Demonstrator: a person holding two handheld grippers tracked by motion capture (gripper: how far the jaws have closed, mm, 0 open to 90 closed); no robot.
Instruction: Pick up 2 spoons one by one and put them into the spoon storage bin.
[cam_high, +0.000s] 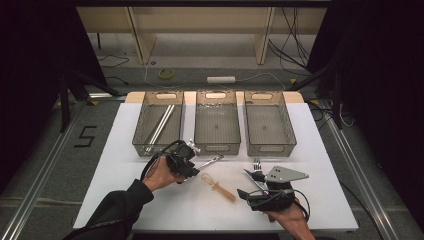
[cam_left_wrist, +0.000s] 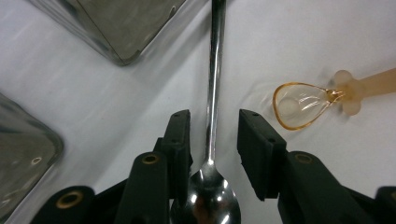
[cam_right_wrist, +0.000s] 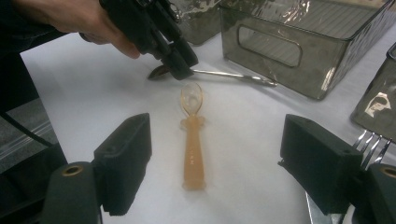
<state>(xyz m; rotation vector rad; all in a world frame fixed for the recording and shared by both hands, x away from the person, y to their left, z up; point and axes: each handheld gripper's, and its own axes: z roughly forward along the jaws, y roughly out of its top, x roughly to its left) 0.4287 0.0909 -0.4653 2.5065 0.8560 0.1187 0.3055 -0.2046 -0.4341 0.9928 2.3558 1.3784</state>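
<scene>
The right gripper (cam_high: 252, 182) sits nearest the camera at the table's near edge, its jaws spread wide and holding nothing; in the right gripper view they frame an orange plastic spoon (cam_right_wrist: 193, 140) that lies flat on the white table (cam_high: 310, 145), its clear bowl pointing away from the gripper. A metal fork (cam_high: 257, 164) rests just beside this gripper, tines toward the bins. Farther left, the left gripper (cam_high: 192, 172), held in the person's left hand (cam_high: 162, 175), is lowered over a metal spoon (cam_left_wrist: 211, 140). In the left gripper view, the jaws stand apart on either side of the spoon's neck just above its bowl, with a slim gap on each side, so they straddle it without pinching. The spoon lies on the table in front of the middle bin (cam_high: 217, 122), handle angled toward it. The left bin (cam_high: 159, 122) holds long metal rods, and the right bin (cam_high: 269, 122) stands beside the middle one.
</scene>
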